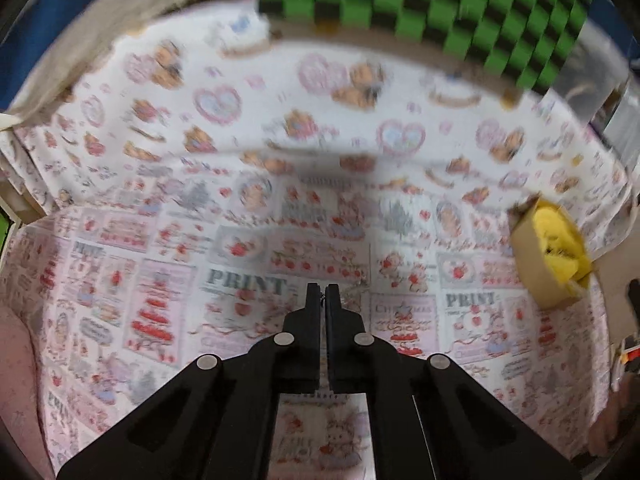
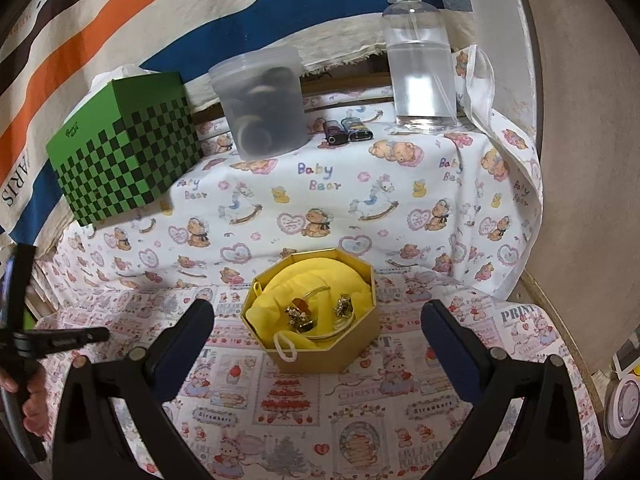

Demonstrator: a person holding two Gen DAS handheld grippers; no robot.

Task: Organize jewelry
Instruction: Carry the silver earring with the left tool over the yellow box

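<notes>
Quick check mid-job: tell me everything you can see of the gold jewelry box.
The jewelry box is octagonal, gold-tan, apparently cardboard, lidless and upright on the printed cloth. Yellow fabric lines it, with a white cord loop over the front rim. Gold pieces lie inside. The open right gripper frames it without touching.

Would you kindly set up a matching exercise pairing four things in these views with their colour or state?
Things:
1. tissue box
2. pump bottle
3. octagonal box
4. right gripper

Descriptions:
A. gold outside, yellow cloth and jewelry inside
B. jaws wide apart
C. green and black checks
D. clear, partly filled with clear liquid

Pairs: 1-C, 2-D, 3-A, 4-B
</notes>
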